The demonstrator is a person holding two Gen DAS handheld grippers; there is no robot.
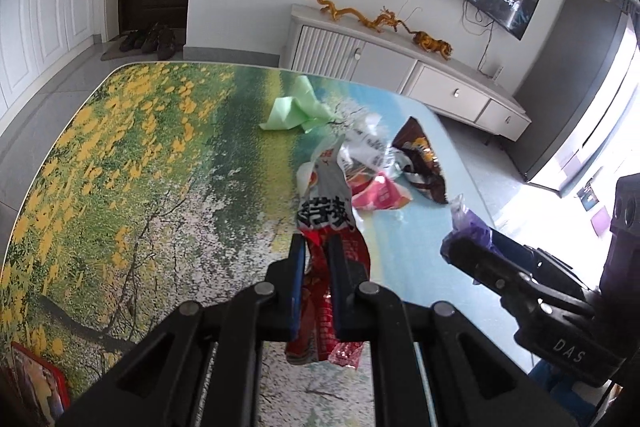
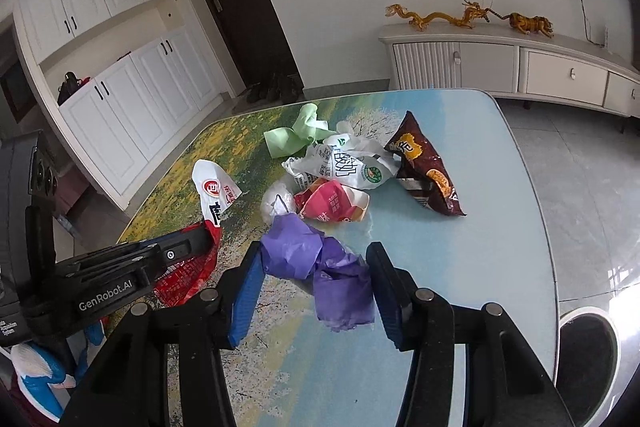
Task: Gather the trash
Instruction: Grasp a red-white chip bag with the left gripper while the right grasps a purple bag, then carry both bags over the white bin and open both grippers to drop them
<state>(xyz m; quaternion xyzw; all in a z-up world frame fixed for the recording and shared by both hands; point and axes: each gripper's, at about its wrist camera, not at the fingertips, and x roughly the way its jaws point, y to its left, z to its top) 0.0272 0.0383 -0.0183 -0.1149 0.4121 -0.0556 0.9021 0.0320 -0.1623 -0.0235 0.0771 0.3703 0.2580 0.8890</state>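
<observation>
My left gripper (image 1: 316,251) is shut on a red and white snack wrapper (image 1: 326,203), which hangs above the table; the same wrapper (image 2: 214,187) and the left gripper (image 2: 208,231) show at the left of the right wrist view. My right gripper (image 2: 316,263) is shut on a crumpled purple plastic bag (image 2: 320,267), seen too in the left wrist view as the purple bag (image 1: 466,223) in the right gripper (image 1: 452,247). On the table lie a green wrapper (image 2: 294,135), a white milk pouch (image 2: 348,167), a pink wrapper (image 2: 332,205) and a brown snack bag (image 2: 424,171).
The table (image 2: 480,267) has a printed landscape cover and a rounded far edge. A white TV cabinet (image 2: 520,67) with golden figurines stands by the wall under a TV. A dark bin (image 2: 586,359) sits on the floor at the right. A red item (image 1: 36,383) lies at the table's near left.
</observation>
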